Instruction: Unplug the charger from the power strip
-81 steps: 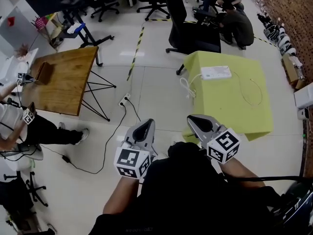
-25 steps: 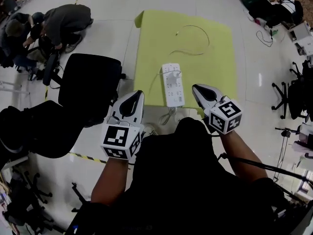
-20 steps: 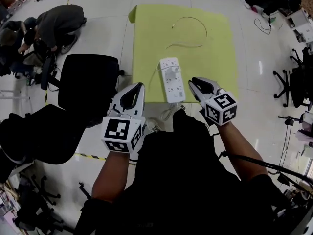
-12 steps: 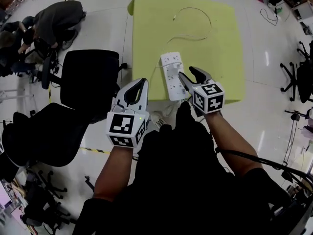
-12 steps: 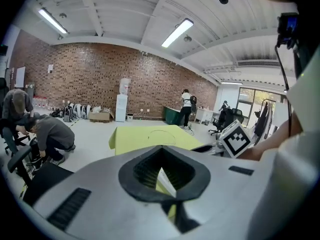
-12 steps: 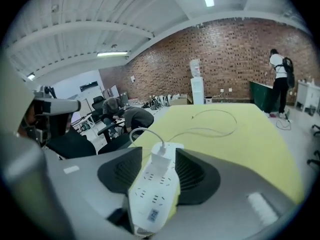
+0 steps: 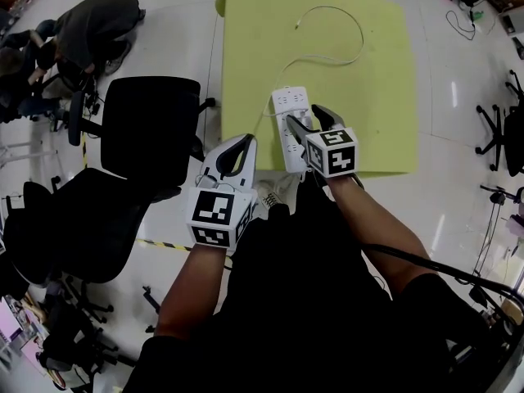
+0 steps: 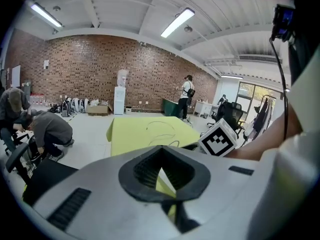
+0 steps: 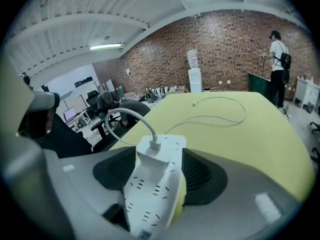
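A white power strip (image 7: 286, 105) lies near the front edge of a yellow-green table (image 7: 360, 80). A white charger (image 9: 152, 149) is plugged into it, and its thin white cable (image 7: 344, 23) loops across the cloth. My right gripper (image 7: 304, 117) hangs over the strip. Its jaws are opening, with the strip (image 9: 150, 199) and charger between them and the pads not pressing. My left gripper (image 7: 246, 140) is shut with nothing in it, left of the strip and off the table's edge. The left gripper view shows its closed pads (image 8: 161, 149), with the table (image 8: 135, 131) beyond.
Two black office chairs (image 7: 155, 129) (image 7: 82, 219) stand left of the table. People crouch on the floor at upper left (image 7: 98, 23). Yellow-black tape (image 7: 164, 244) marks the floor. A person (image 9: 277, 54) stands far behind the table by a brick wall.
Both grippers came down and forward toward the table's front edge. The right gripper went from shut to open and now straddles the power strip.
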Demonstrator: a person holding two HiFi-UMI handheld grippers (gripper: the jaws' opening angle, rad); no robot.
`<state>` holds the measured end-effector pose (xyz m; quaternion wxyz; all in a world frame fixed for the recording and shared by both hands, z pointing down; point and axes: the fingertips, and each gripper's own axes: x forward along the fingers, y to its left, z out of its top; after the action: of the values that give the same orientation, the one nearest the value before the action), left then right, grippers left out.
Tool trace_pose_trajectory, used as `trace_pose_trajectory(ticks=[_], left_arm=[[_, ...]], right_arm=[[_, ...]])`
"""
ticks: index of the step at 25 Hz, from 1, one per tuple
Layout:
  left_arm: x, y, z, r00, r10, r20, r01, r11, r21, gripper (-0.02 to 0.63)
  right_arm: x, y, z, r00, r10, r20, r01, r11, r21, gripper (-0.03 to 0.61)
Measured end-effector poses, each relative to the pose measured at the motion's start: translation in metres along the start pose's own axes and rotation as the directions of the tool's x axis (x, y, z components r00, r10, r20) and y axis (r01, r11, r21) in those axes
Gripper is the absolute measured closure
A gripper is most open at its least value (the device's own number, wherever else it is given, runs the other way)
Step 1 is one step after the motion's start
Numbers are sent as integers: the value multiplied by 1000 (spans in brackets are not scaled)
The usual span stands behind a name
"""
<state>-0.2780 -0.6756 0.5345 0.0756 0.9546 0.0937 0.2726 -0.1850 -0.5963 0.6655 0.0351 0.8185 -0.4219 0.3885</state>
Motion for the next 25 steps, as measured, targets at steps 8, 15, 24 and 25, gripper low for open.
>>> trace_pose_trajectory(ticks=[8, 15, 24, 25], left_arm=[[6, -5, -4, 1000, -8, -11, 8, 1000, -14, 609], [7, -5, -3, 1000, -11, -13, 11, 1000, -16, 609], [15, -7, 1, 1000, -20, -5, 20, 1000, -12, 609], [16, -8, 2, 1000, -23, -5, 23, 1000, -13, 609]], right_arm=[[12, 5, 1, 999, 24, -27, -25, 998, -51, 342], [3, 2, 24, 998, 53, 18, -52, 997, -49, 345], [-20, -101, 16, 990, -58, -132, 55, 998, -23, 345], [-22, -110, 10, 983, -62, -175, 58, 998, -25, 345]])
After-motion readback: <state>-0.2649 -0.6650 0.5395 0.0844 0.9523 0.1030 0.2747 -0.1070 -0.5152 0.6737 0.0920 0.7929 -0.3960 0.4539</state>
